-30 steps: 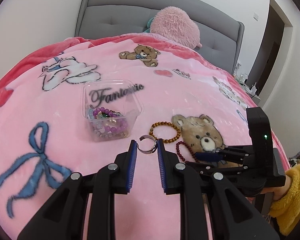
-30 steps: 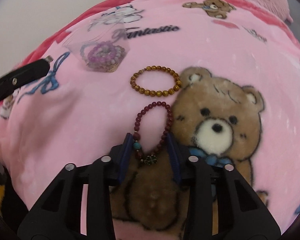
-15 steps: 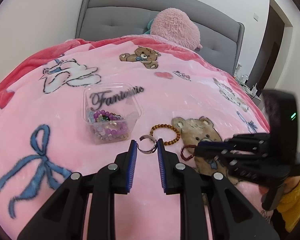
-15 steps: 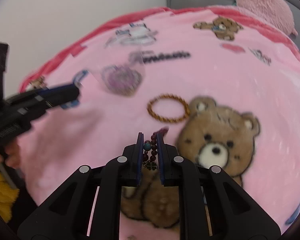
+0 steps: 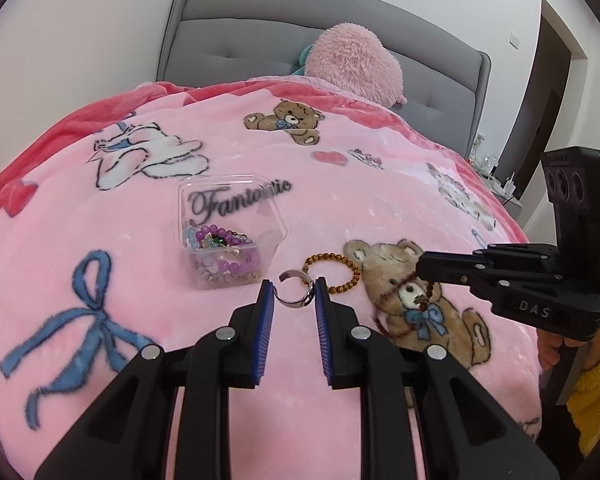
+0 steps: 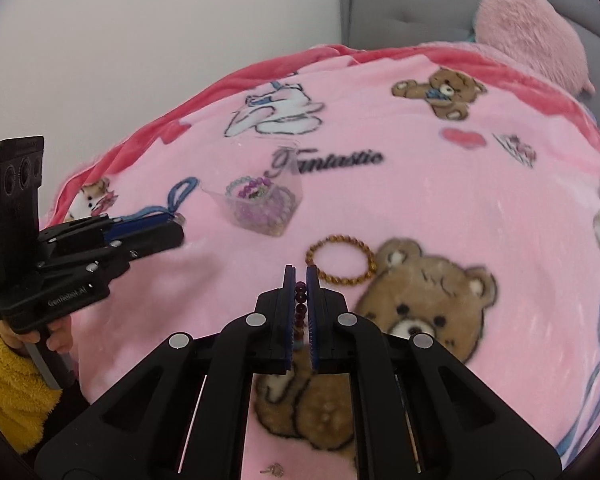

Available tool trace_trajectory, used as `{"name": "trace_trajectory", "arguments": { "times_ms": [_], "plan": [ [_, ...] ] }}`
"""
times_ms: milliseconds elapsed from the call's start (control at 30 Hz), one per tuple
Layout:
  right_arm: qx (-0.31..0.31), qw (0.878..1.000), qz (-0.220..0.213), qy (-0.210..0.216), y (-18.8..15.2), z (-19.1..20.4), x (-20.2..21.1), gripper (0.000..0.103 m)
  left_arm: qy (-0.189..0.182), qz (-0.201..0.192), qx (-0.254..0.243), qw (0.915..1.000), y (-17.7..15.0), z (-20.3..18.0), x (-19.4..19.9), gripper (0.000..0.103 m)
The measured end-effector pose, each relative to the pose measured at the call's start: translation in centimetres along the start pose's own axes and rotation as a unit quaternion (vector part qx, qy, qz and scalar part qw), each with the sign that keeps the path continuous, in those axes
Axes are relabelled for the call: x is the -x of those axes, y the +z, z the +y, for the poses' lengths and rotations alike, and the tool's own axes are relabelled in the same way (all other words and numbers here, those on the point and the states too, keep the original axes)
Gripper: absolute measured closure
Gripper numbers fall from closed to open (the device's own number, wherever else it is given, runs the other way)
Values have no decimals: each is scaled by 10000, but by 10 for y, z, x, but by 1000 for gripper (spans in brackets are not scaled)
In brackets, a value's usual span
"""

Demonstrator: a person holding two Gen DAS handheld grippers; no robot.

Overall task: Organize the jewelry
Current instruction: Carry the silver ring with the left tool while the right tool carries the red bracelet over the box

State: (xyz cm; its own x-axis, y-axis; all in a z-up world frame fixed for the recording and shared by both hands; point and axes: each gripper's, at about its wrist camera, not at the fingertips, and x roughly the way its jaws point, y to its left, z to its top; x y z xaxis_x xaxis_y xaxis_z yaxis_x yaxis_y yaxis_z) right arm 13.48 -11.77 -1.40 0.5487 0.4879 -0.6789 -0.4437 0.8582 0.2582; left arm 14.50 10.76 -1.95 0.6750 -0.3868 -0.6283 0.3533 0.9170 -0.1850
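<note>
A clear plastic box point(image 5: 236, 200) holding several bead bracelets sits on the pink blanket point(image 5: 100, 220). My left gripper point(image 5: 293, 292) is just in front of it, shut on a silver ring point(image 5: 294, 302) at the fingertips. My right gripper point(image 6: 301, 276) is shut on a dark red bead bracelet point(image 6: 300, 300), which is lifted clear of the blanket. In the left wrist view the dark red bracelet point(image 5: 430, 289) dangles from the right gripper point(image 5: 420, 268) over the printed bear. A brown bead bracelet point(image 5: 332, 272) lies flat between the box and the bear.
A fluffy pink pillow point(image 5: 352, 68) leans on the grey headboard point(image 5: 240, 44) at the far end. A small metal trinket point(image 6: 274, 469) lies on the blanket near me. A doorway point(image 5: 548, 92) and a small cluttered stand are off the bed's right side.
The right gripper went from open around the dark red bracelet to shut on it, then rose and lifted it off the bear print. The left gripper kept still with the ring.
</note>
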Motion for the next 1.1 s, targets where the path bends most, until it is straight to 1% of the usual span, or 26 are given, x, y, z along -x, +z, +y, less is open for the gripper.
{"name": "trace_trajectory", "arguments": {
  "times_ms": [67,267,467,567,700,767,900,1033,1100],
  "plan": [
    [-4,9999,-83,120,-2,1,4,98,-4,-1,1,10000,1,0,0,83],
    [150,9991,-337,209,10,10,17,98,-40,-61,3,10000,8,2,-2,83],
    [238,9974,-574,355,38,20,20,98,-29,-129,-39,9999,21,7,-3,83],
    [326,9964,-694,375,53,25,20,98,79,-171,-119,9998,30,13,-6,83],
    [390,9949,-827,429,76,30,16,98,164,-104,-196,9996,43,24,-18,83],
    [330,9944,-851,537,87,32,12,98,232,-83,-248,9994,47,29,-23,83],
    [475,9934,-904,515,104,41,2,98,265,-48,-183,9995,49,40,-32,83],
    [652,9931,-810,540,114,51,-14,98,349,-10,-128,9993,48,51,-40,83],
    [673,9936,-748,511,115,53,-21,98,333,17,-79,9994,48,55,-44,83]
  ]
}}
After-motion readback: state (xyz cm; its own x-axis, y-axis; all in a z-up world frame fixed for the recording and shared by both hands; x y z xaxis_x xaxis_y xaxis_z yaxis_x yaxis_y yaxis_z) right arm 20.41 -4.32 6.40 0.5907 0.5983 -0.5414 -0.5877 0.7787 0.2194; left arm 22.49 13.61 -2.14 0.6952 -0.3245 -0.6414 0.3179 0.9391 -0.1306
